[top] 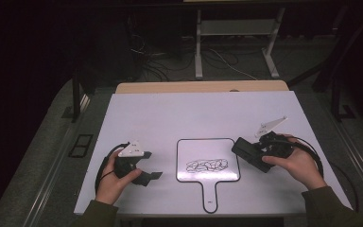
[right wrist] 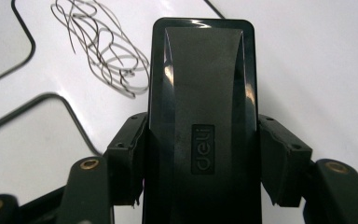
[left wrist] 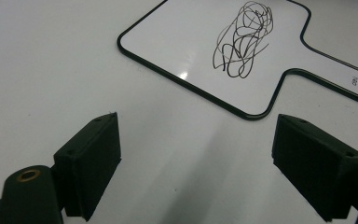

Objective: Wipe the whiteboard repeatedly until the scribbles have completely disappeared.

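The eraser [right wrist: 203,107] runs off the bottom edge between the right claw [right wrist: 200,163] jaws, its underside hidden. The whiteboard [right wrist: 9,135] beyond that claw is cut by the left edge; its handle print [left wrist: 354,80] is too small to read.

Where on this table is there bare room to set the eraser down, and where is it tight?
The far half of the table beyond the small whiteboard is bare. So are the strips between the board and the left gripper, and right of the board under the eraser in the right gripper. Tightest: near edge around the board's handle.
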`<state>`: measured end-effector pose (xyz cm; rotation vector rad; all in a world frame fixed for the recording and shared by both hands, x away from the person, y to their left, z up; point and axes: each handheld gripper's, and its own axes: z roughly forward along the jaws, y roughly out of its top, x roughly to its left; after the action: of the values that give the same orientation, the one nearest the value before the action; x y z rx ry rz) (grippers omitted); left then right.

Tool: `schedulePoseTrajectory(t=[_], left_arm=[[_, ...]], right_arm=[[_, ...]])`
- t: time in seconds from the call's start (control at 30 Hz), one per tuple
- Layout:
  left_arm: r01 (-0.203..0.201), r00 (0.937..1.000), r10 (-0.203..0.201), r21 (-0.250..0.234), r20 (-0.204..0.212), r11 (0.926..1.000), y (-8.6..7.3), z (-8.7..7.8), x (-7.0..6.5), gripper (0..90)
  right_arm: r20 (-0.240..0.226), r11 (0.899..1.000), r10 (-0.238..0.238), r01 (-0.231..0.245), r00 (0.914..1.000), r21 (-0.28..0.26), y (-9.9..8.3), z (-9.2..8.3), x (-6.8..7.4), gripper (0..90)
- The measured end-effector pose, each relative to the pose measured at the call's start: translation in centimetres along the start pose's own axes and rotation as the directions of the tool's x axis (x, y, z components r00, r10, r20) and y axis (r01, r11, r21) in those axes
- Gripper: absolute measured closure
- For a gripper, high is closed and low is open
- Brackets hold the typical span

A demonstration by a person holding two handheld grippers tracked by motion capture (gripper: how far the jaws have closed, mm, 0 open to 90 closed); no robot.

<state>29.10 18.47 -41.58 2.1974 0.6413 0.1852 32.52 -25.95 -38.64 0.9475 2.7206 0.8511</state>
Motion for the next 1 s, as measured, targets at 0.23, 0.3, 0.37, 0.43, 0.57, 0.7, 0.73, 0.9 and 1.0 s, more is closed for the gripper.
schedulePoseTrajectory(t=[0.23,0.3,0.37,0.43,0.57,0.7,0.73,0.9,1.0], left_arm=[[0.000,1.0000,0.000,-0.006,0.007,1.0000,0.0,0.0,0.0,14.7],[-0.001,1.0000,0.001,-0.006,0.004,1.0000,0.0,0.0,-0.1,14.7],[-0.001,1.0000,0.001,-0.007,0.005,1.0000,0.1,0.0,-0.1,14.7],[0.000,1.0000,0.000,-0.010,0.002,0.9999,0.1,0.0,-0.1,14.7],[-0.003,1.0000,0.003,-0.005,0.003,1.0000,0.1,0.0,-0.1,14.7],[-0.002,1.0000,0.002,-0.009,0.006,1.0000,0.1,0.1,-0.1,14.7],[0.000,1.0000,0.001,-0.009,0.006,1.0000,0.1,0.1,-0.1,14.7],[-0.004,1.0000,0.004,-0.007,0.006,1.0000,0.1,0.1,0.0,14.7],[-0.005,1.0000,0.005,-0.008,0.006,1.0000,0.1,0.0,-0.1,14.7]], right_arm=[[-0.010,1.000,-0.015,0.015,0.9998,-0.016,2.1,1.0,0.2,38.5],[-0.018,1.000,-0.015,0.014,0.9997,-0.021,2.6,1.2,0.4,38.5],[-0.022,0.999,-0.025,0.025,0.9994,-0.024,3.2,1.6,0.5,38.5],[-0.028,0.999,-0.034,0.034,0.9990,-0.022,3.7,1.9,0.7,38.5],[-0.042,0.999,-0.045,0.044,0.9981,-0.026,4.9,2.8,1.1,38.5],[-0.048,0.997,-0.074,0.073,0.9961,-0.020,6.1,3.7,1.4,38.5],[-0.047,0.997,-0.077,0.077,0.9959,-0.016,6.3,3.9,1.5,38.5],[-0.055,0.995,-0.100,0.101,0.9934,0.006,7.0,5.3,1.8,38.5],[-0.049,0.992,-0.124,0.126,0.9910,0.023,7.0,5.9,2.0,38.5]])
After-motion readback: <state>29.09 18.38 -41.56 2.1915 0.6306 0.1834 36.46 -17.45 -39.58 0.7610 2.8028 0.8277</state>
